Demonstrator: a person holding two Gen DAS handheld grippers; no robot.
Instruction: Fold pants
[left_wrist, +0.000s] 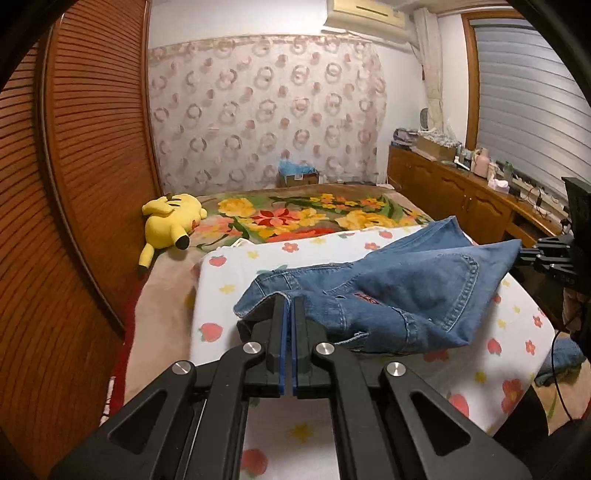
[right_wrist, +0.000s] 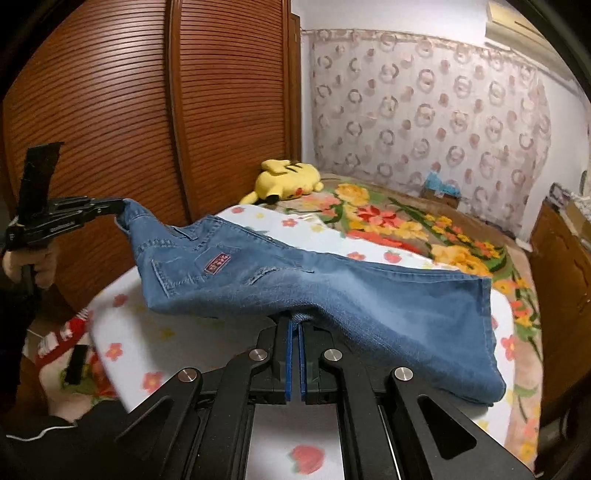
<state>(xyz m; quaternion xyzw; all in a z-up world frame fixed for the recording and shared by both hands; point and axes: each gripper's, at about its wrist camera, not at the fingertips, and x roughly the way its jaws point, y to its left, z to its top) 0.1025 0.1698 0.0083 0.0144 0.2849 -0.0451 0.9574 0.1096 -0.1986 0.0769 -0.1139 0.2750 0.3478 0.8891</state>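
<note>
Both wrist cameras look down along their fingers, close over the shared jeans (left_wrist: 399, 291) and bed (right_wrist: 424, 229).

The blue jeans (right_wrist: 332, 291) hang in the air over the white flowery sheet (right_wrist: 258, 417), lifted at two ends, with one leg end resting on the bed.

A bedroom in a home.

A bed (left_wrist: 173, 295) covered with a floral blanket (left_wrist: 295, 218) and a strawberry-print sheet (left_wrist: 229, 273) is seen, with a yellow plush toy (left_wrist: 170, 225) on it, louvered wooden wardrobe doors (left_wrist: 92, 147) beside it, a wall air conditioner (left_wrist: 365, 13) above, and a cluttered wooden sideboard (left_wrist: 461, 192).
</note>
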